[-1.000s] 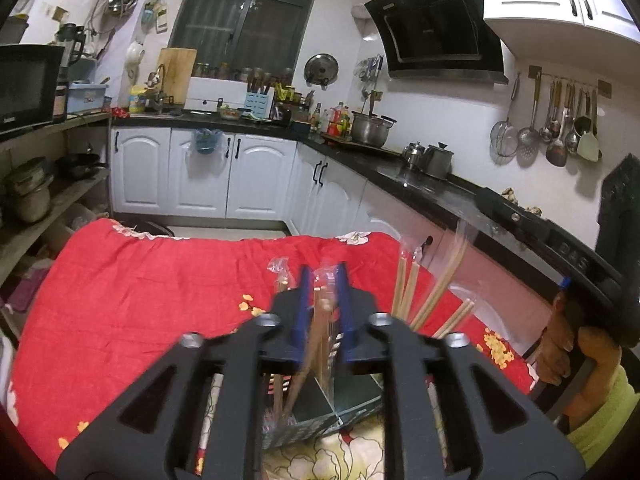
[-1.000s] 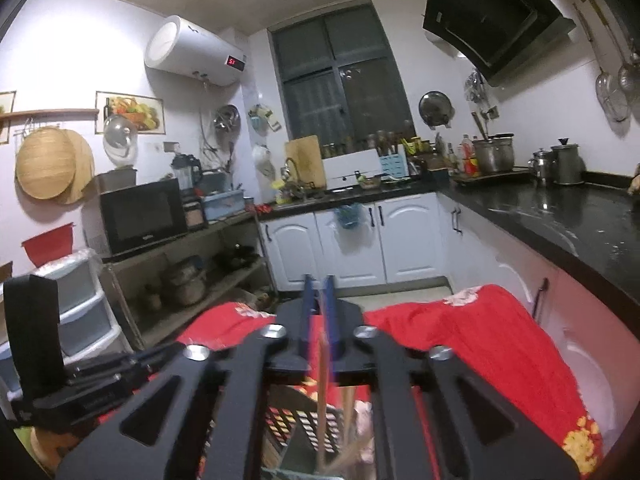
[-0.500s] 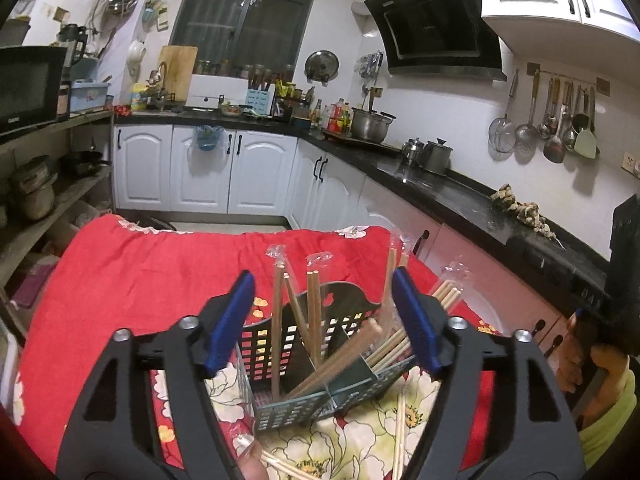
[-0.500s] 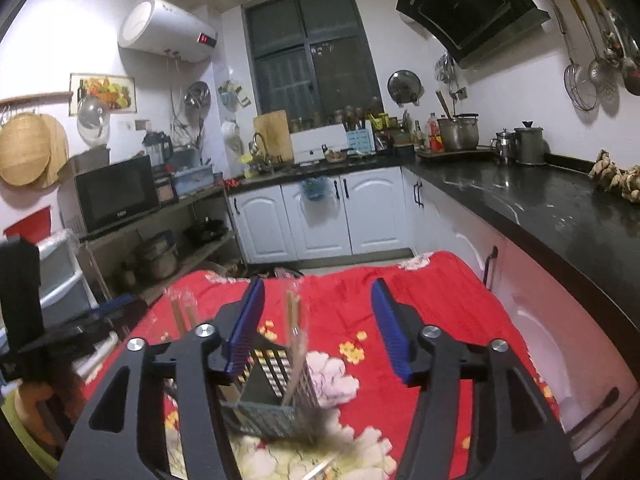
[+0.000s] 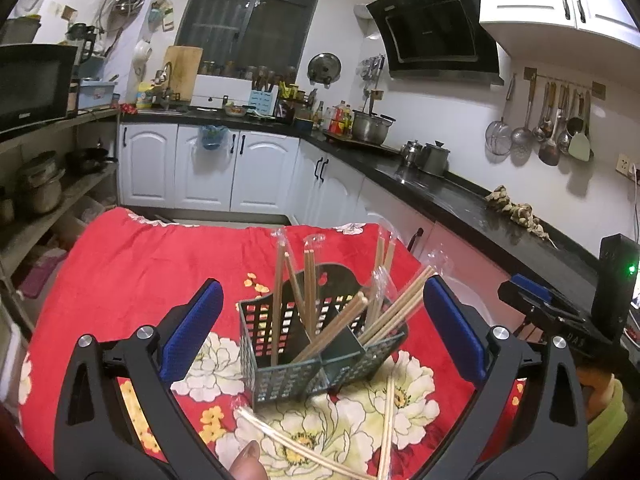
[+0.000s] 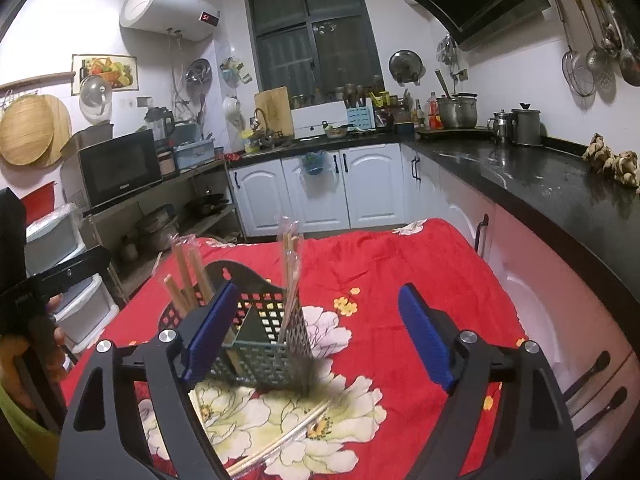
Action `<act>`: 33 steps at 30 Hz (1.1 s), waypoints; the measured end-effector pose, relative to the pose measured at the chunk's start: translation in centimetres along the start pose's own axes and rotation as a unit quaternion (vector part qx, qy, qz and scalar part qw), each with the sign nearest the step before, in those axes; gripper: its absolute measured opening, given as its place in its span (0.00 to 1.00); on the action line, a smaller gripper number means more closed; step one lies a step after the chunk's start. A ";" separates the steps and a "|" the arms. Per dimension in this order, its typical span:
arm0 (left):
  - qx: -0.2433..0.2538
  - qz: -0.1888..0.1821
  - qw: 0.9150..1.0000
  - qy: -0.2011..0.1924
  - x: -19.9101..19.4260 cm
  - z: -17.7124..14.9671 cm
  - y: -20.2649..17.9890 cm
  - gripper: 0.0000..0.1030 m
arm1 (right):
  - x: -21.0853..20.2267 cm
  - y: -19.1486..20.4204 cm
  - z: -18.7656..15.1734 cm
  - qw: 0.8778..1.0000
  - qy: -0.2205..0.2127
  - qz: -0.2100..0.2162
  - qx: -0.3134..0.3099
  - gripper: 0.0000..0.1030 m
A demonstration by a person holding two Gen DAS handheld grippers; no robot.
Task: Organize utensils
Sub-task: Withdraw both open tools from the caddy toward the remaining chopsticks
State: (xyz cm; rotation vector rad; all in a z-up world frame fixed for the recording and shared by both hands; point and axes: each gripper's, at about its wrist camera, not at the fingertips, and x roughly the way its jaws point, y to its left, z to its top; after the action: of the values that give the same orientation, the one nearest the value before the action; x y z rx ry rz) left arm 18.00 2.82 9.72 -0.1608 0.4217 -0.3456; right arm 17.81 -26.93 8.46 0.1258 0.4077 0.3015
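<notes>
Kitchen cupboards (image 5: pixel 208 172) in white, a dark worktop (image 5: pixel 460 200) and a hood (image 5: pixel 436 28) are seen behind a desk (image 5: pixel 120 264) spread with a red flowered cloth. At the left of the left wrist view, bare red cloth is seen; in the middle a dark slotted basket (image 5: pixel 288 376) stands on the cloth, and wrapped chopsticks (image 5: pixel 308 280) are stood in its compartments, some upright and some leaning to the right. Loose chopsticks (image 5: pixel 388 412) are left lying on the cloth just in front of the basket, one pair nearly straight along the line of sight, and another pair (image 5: pixel 280 436) lying crosswise and lower left. The left gripper (image 5: pixel 320 336) is held with its fingers wide and opening, nothing pressed between them, the basket framed in the gap. The right gripper (image 6: pixel 316 336) is likewise opening with nothing held; from its view the basket lies low and left, partly behind its left finger, and the loose chopsticks lie below between the fingers. Either hand is judged near enough for the next pick. A person's finger (image 5: pixel 248 460) is seen at the bottom edge.
</notes>
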 end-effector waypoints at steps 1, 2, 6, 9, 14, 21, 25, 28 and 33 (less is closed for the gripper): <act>-0.001 0.000 1.000 0.001 -0.1 -0.2 0.0 0.90 | 0.0 0.0 0.0 1.000 0.001 0.001 0.001 0.78; -0.002 0.000 1.000 0.002 -0.3 -0.3 0.0 0.90 | -0.1 0.0 -0.1 1.000 0.002 0.003 0.001 0.78; -0.004 0.001 1.000 0.009 -0.8 -1.1 0.1 0.90 | -0.4 0.2 -0.5 1.000 0.005 0.007 0.002 0.79; -0.007 0.001 1.000 0.010 -1.2 -1.4 0.1 0.90 | -0.5 0.5 -1.0 1.000 0.009 0.009 -0.001 0.80; -0.002 0.003 1.000 0.017 -1.5 -2.2 0.1 0.90 | -0.5 1.3 -1.8 1.000 0.019 0.014 -0.009 0.80; -0.008 0.007 0.999 0.042 -1.6 -4.5 0.5 0.90 | -0.2 1.6 -3.0 0.999 0.038 0.016 -0.012 0.81; -0.014 0.010 0.998 0.061 -1.2 -5.8 1.0 0.90 | 0.2 1.6 -3.9 0.999 0.050 0.015 -0.012 0.81; -0.018 0.016 0.997 0.074 -0.8 -6.6 1.5 0.90 | 0.4 1.5 -4.5 0.998 0.058 0.013 -0.014 0.81; -0.035 0.019 0.995 0.096 0.1 -8.2 2.2 0.90 | 0.9 1.3 -5.4 0.997 0.071 0.008 -0.011 0.81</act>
State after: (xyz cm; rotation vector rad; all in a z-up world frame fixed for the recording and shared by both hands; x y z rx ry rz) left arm 15.26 4.20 1.79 -0.1877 0.6271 -0.3100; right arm 16.09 -25.06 3.44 0.0858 0.5446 0.3312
